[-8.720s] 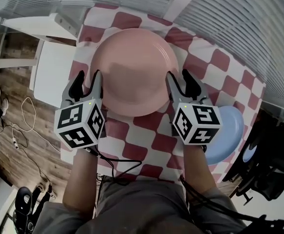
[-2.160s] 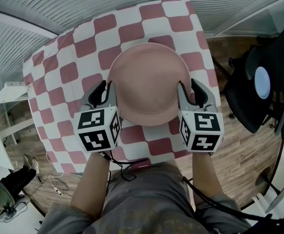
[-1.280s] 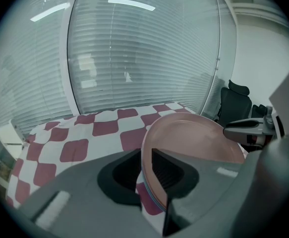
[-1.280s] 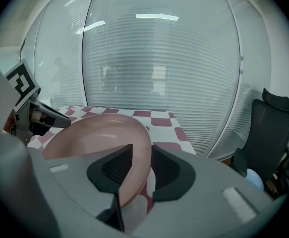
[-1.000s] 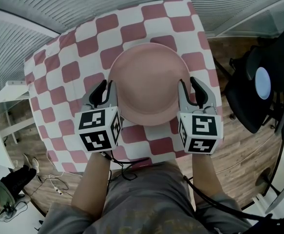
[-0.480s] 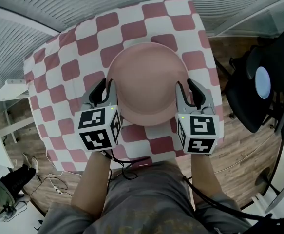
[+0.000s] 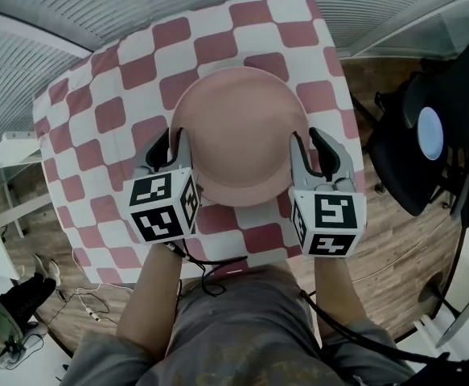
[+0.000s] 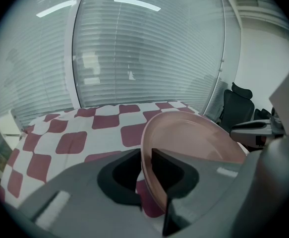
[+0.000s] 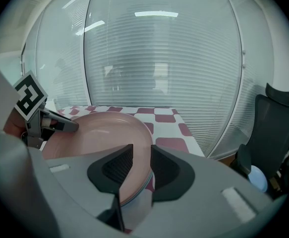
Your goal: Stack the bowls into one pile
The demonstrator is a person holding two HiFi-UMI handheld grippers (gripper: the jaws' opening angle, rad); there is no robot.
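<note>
Grey plastic left hand-held gripper (image 7: 170, 143): jaws narrow, clamped on the near-left rim of the pink bowl (image 7: 240, 135), with one pad inside the rim and one outside. It carries a marker cube (image 7: 163, 206) at its rear.

Right hand-held gripper (image 7: 308, 145): same make, with its own marker cube (image 7: 327, 222). Its jaws have just been closing and now pinch the bowl's near-right rim between the pads. In the right gripper view a thin bluish edge shows just under the pink rim; whether it belongs to a second bowl cannot be told.

Pink bowl: round and shallow, open side up, held at opposite sides by the two grippers. It sits over the near middle of the counter (image 7: 97, 111). Whether it rests there or is lifted cannot be told.

Counter: covered to its edges by a red-and-white checked cloth (image 8: 60, 148).

Surroundings:
- Slatted blinds (image 9: 159, 58) run behind glass along the far side of the counter.
- The wood floor (image 7: 379, 240) lies to the right, with a black office chair (image 7: 427, 135) standing on it beside the counter.
- Loose cables (image 7: 89, 304) lie on the floor at near left.
- The person's forearms (image 7: 150, 296) reach in from the bottom edge of the head view.
</note>
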